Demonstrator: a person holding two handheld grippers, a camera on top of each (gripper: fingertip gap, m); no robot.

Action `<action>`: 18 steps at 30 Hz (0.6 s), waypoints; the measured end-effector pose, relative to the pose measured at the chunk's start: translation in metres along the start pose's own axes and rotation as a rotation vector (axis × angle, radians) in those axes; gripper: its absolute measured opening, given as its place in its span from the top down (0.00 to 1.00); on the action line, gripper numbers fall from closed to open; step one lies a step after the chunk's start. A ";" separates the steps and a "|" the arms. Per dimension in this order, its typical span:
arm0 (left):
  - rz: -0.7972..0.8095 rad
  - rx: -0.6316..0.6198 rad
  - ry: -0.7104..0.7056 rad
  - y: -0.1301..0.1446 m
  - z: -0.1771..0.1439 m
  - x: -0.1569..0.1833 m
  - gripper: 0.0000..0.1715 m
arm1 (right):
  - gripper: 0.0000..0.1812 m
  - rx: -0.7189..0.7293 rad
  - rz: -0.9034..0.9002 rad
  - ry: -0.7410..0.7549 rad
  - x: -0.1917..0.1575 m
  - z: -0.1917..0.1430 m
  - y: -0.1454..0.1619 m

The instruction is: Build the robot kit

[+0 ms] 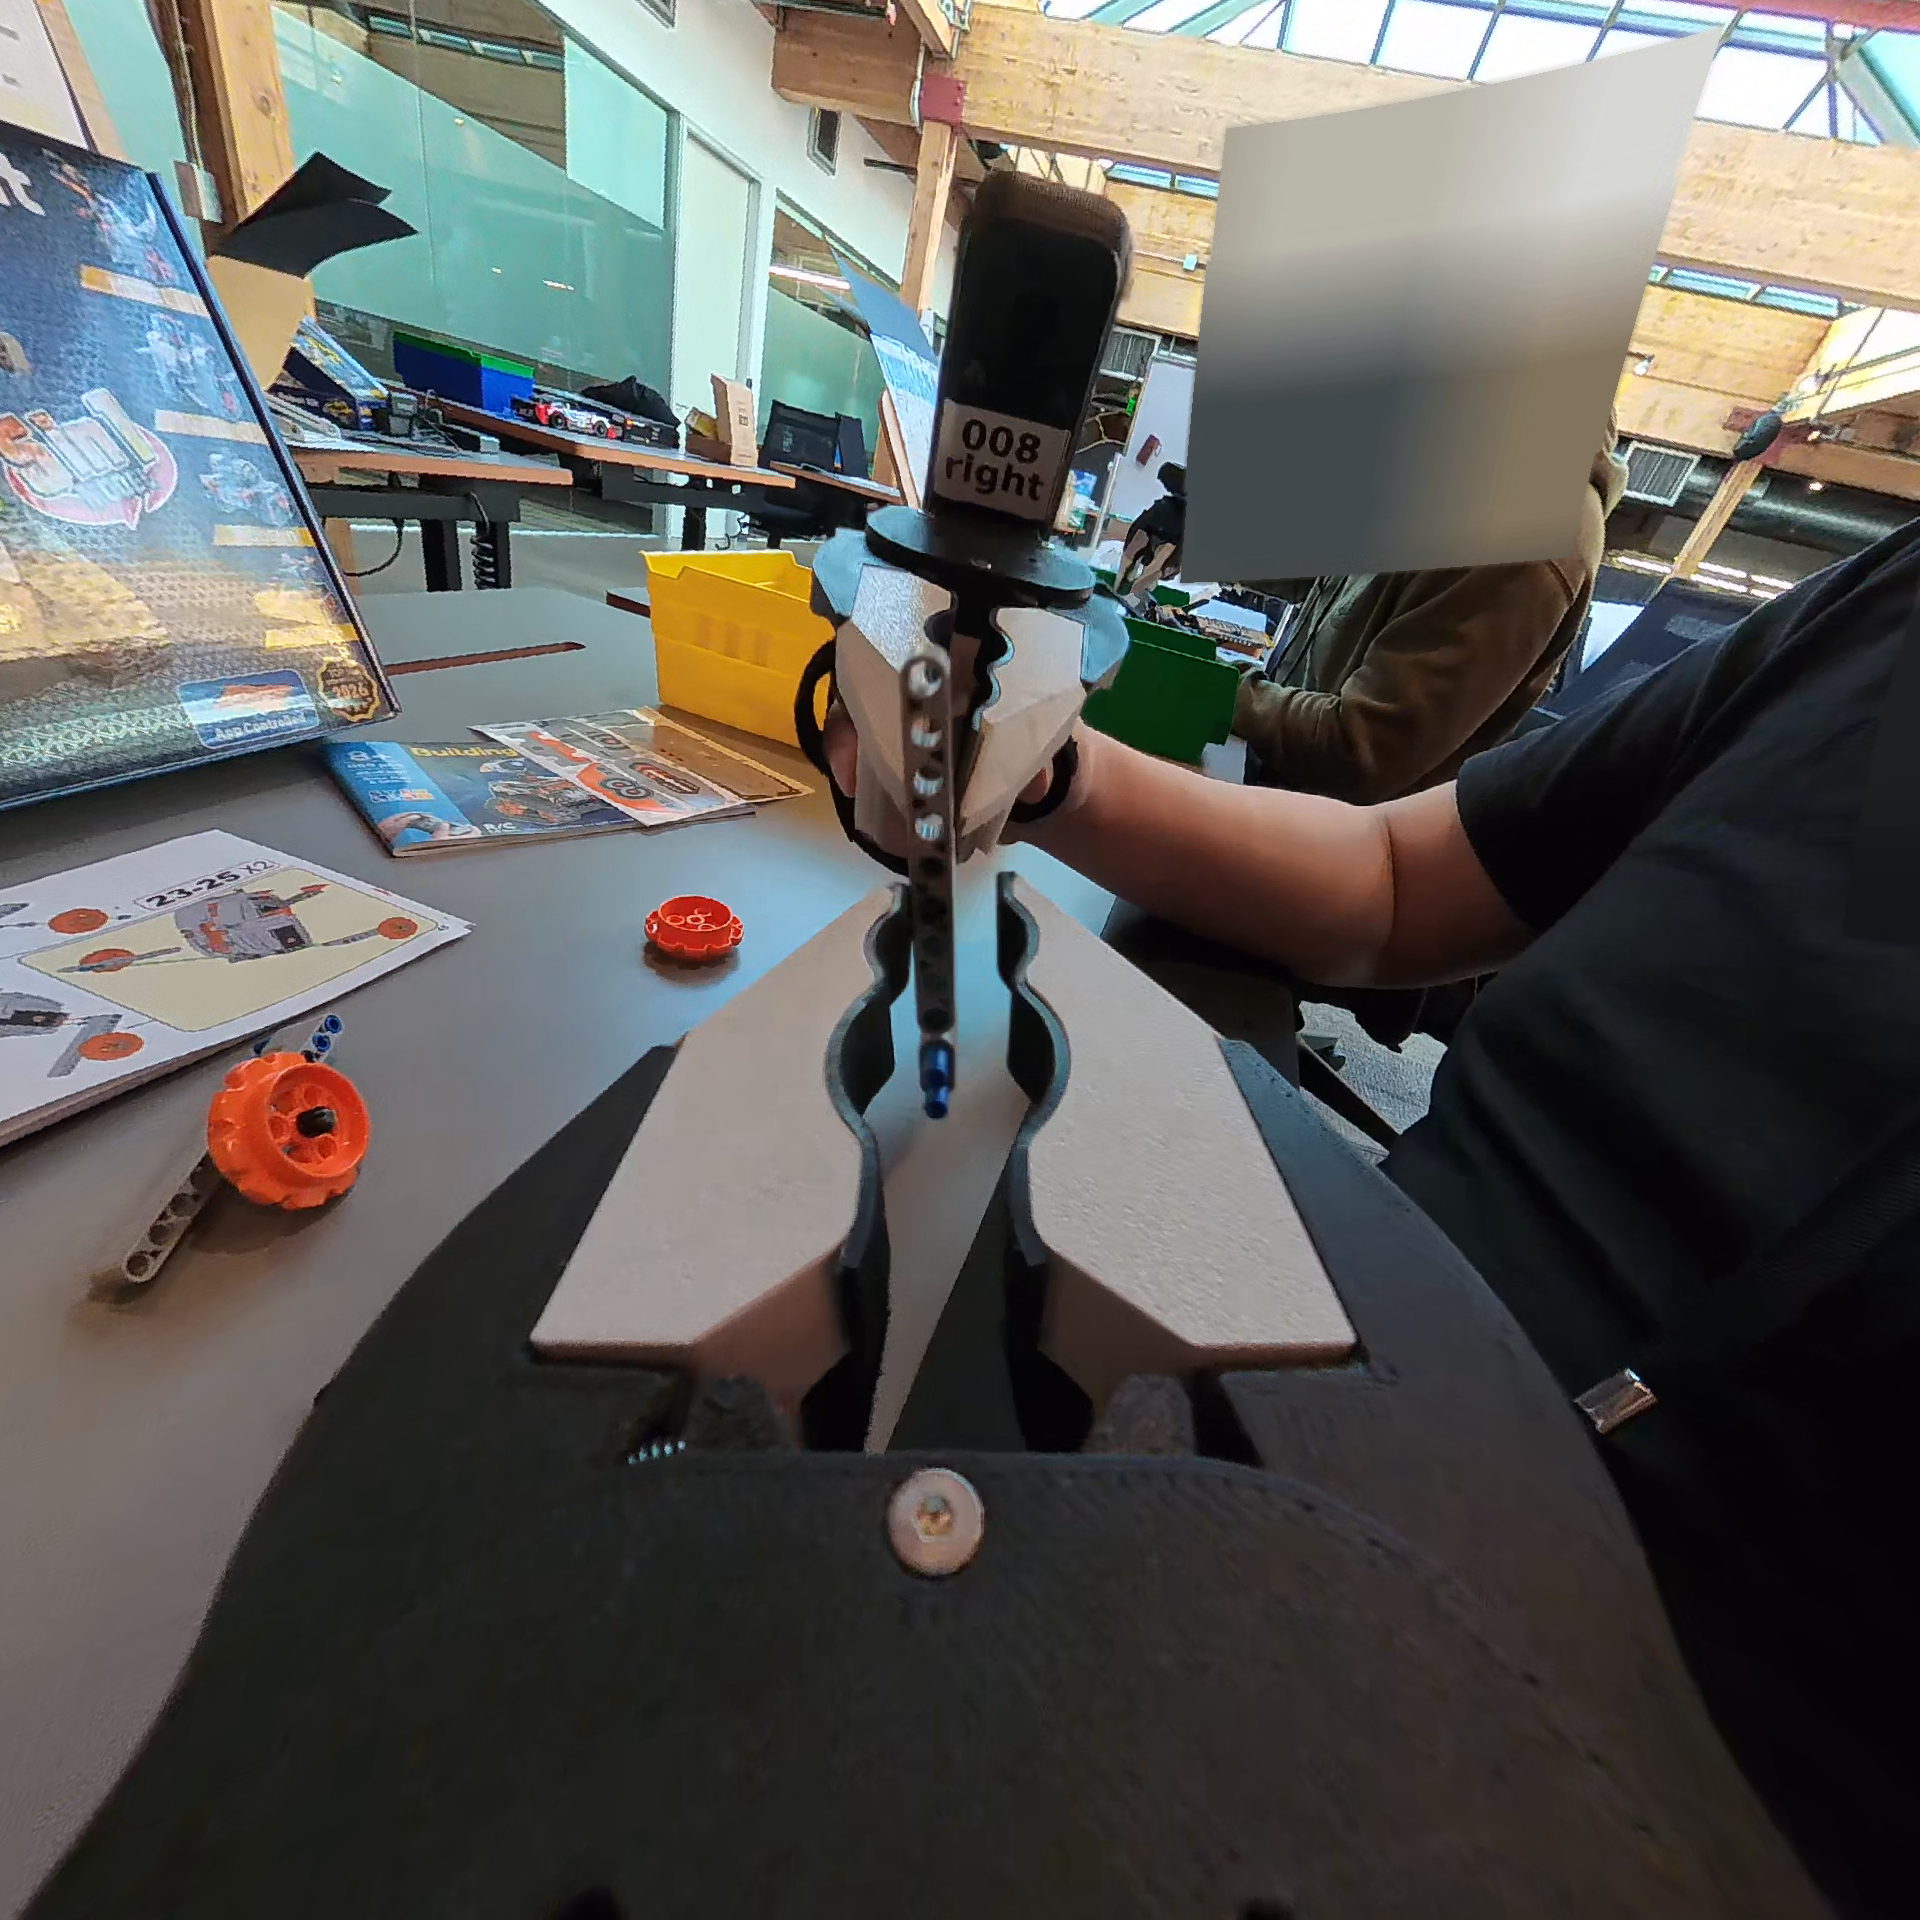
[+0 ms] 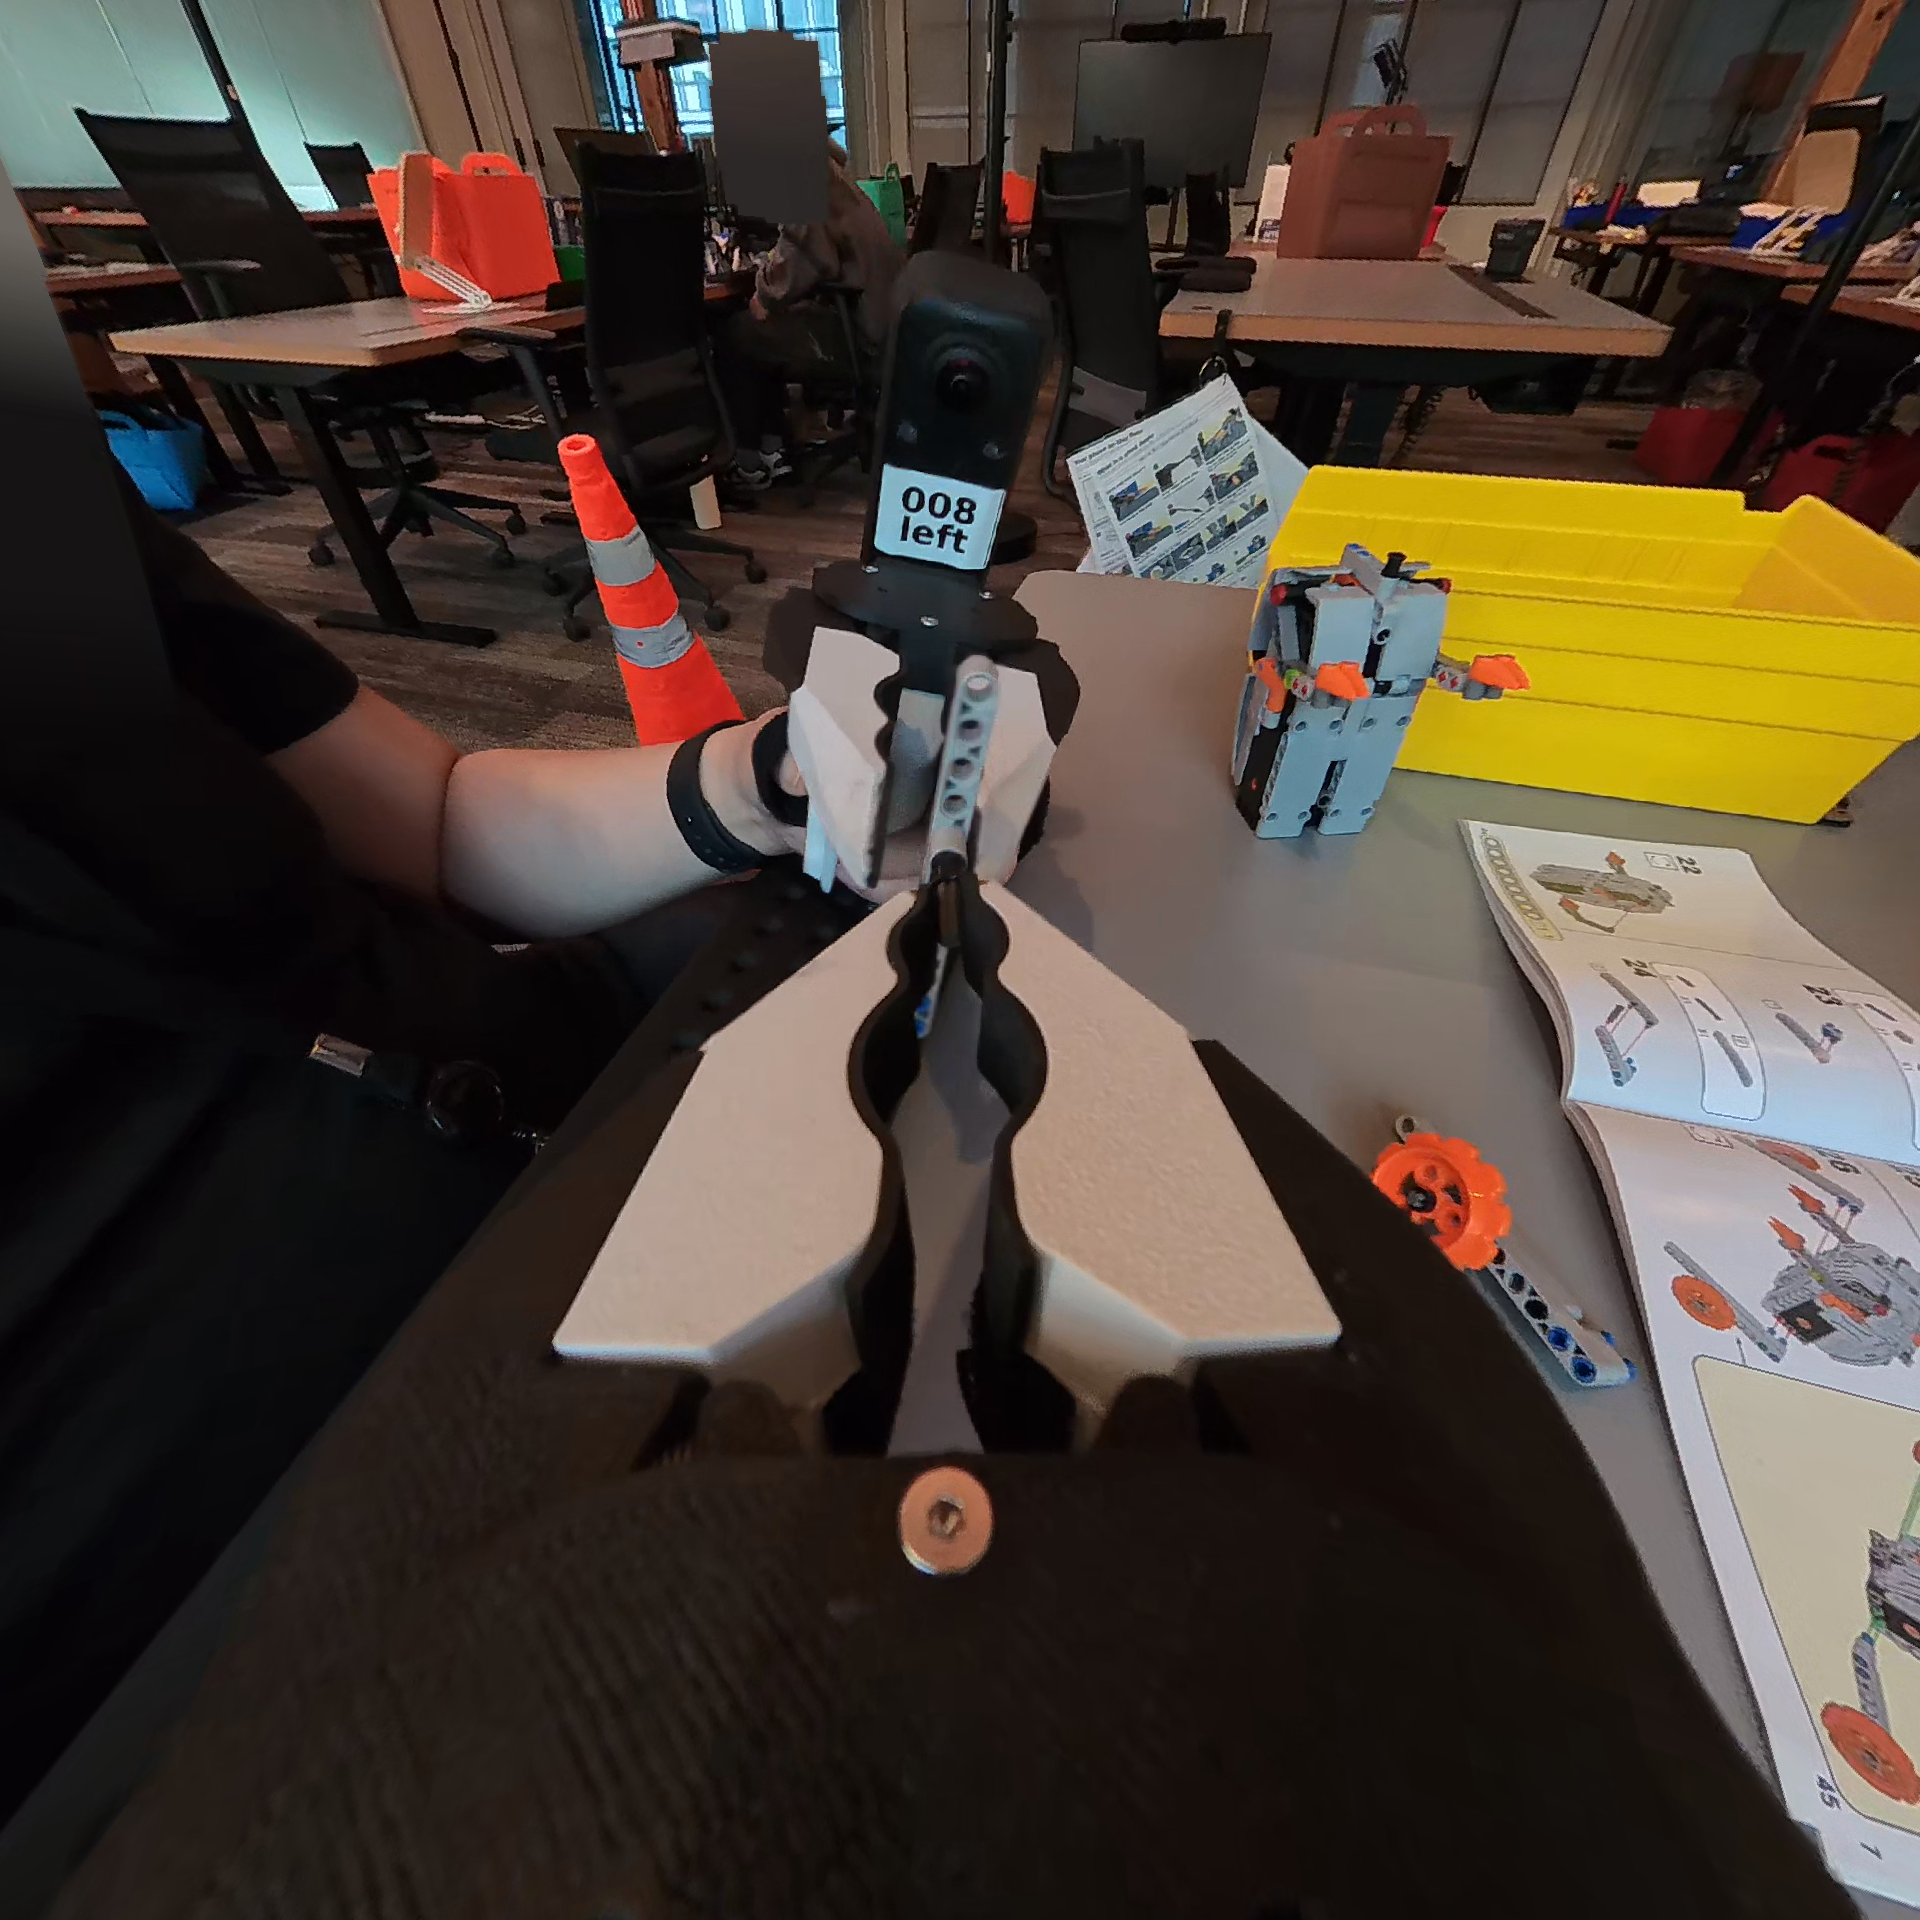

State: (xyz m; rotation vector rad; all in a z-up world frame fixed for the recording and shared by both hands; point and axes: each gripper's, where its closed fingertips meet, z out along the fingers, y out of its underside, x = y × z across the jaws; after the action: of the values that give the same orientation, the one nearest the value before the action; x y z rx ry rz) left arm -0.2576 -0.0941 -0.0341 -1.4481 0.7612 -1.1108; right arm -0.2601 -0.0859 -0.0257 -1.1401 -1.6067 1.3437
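Facing each other above the grey table (image 2: 1299, 935), both grippers meet at one long grey perforated plastic beam (image 1: 925, 790). Right gripper (image 2: 940, 904) clenches its end; left gripper (image 1: 943, 899) fingers sit apart around the blue-pinned end. Orange wheel (image 1: 288, 1129) lies nearby

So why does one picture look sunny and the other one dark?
Left wrist view: daylight from the skylights brightens everything, glinting on the grey beam. Right wrist view: dimmer indoor light, a dark smudge along the left edge.
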 end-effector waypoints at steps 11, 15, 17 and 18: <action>0.192 -0.032 -0.081 -0.003 0.009 -0.001 0.83 | 0.98 -0.051 -0.048 -0.008 -0.007 0.003 0.005; 0.238 -0.042 -0.059 -0.004 0.011 0.005 0.87 | 0.99 -0.045 -0.050 -0.022 -0.010 0.003 0.003; 0.260 -0.043 -0.059 -0.004 0.011 0.007 0.89 | 0.99 -0.043 -0.053 -0.030 -0.011 0.003 0.003; 0.272 -0.045 -0.058 -0.004 0.011 0.008 0.91 | 0.99 -0.042 -0.056 -0.035 -0.012 0.003 0.002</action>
State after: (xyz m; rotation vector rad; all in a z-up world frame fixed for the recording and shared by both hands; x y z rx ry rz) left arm -0.2452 -0.0962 -0.0279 -1.3612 0.9171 -0.8455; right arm -0.2584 -0.0984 -0.0284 -1.0930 -1.6866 1.3060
